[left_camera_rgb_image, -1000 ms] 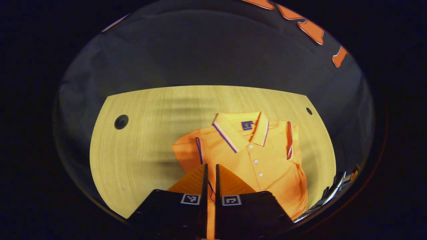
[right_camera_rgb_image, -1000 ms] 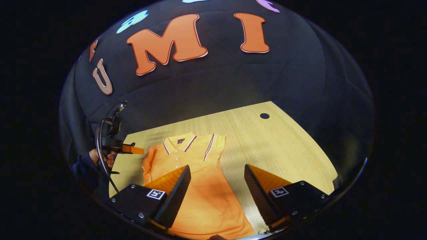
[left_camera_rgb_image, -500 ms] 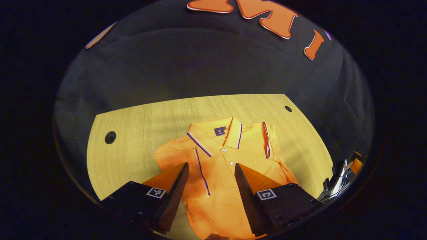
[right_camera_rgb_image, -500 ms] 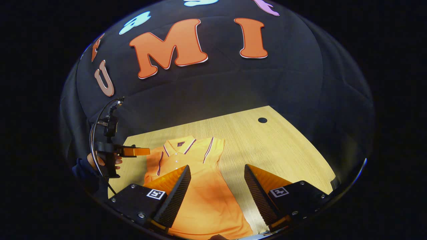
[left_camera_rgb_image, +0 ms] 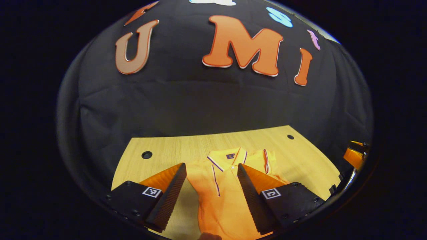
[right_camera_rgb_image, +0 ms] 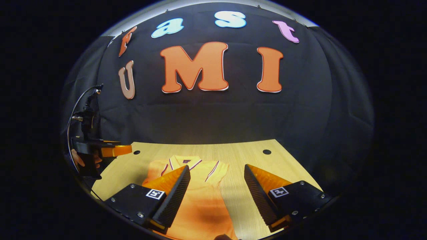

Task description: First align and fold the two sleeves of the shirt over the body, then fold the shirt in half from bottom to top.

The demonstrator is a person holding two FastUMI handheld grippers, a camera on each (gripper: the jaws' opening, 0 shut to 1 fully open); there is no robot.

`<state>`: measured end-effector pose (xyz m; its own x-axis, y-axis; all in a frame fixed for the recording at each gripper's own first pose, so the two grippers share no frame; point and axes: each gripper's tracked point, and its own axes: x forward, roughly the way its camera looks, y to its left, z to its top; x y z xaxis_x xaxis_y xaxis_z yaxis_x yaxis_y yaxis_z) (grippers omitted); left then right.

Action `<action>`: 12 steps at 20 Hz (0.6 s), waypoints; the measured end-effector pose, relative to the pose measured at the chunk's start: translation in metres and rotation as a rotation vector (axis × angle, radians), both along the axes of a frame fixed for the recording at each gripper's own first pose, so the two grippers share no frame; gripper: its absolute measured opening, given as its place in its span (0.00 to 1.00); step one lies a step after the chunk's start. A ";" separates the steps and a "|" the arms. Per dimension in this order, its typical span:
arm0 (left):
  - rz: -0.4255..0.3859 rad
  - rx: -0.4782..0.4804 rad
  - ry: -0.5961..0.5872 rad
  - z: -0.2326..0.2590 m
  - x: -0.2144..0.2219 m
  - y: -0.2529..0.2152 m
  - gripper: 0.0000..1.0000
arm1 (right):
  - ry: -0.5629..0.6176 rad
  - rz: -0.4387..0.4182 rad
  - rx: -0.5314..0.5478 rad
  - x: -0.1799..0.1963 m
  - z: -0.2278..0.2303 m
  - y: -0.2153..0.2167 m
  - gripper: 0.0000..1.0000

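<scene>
While both sleeves already lie folded over the body, the shirt (left_camera_rgb_image: 220,186) rests flat on the table (left_camera_rgb_image: 160,153), collar at 12 o'clock and hem at 6 o'clock, so its long axis runs straight away from the person. In left gripper view the left gripper (left_camera_rgb_image: 210,193) hangs above the lower body w/ jaws spread wide, holding nothing; the hem passes under it toward 6 o'clock, out of sight. In right gripper view the right gripper (right_camera_rgb_image: 217,193) is also released and empty, the shirt lying under its 9 o'clock finger, bare wood at 3 o'clock. The left gripper (right_camera_rgb_image: 115,150) shows there too, held by a hand (right_camera_rgb_image: 80,160) at approx. 9 o'clock. Judgement: next step is the bottom-to-top fold, so both grippers need to go down toward 6 o'clock to the hem corners; neither seems clearly nearer. A small dark label (left_camera_rgb_image: 230,156) sits inside the collar; its writing is too small to read.
</scene>
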<state>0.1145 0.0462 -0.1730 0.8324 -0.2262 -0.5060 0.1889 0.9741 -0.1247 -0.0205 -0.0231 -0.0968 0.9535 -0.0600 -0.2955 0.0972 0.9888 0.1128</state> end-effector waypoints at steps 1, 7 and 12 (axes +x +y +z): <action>0.033 0.014 -0.040 0.014 -0.012 0.007 0.93 | -0.015 0.012 -0.002 -0.003 0.003 0.001 0.99; 0.176 0.051 -0.287 0.085 -0.084 0.017 0.93 | -0.143 0.116 -0.029 -0.031 0.028 0.006 0.98; 0.245 0.113 -0.279 0.081 -0.152 0.015 0.92 | -0.103 0.215 -0.049 -0.060 -0.002 0.010 0.98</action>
<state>-0.0370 0.0613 -0.0919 0.9639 0.0411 -0.2631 -0.0400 0.9992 0.0095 -0.0800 -0.0128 -0.0985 0.9707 0.1362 -0.1980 -0.1261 0.9900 0.0627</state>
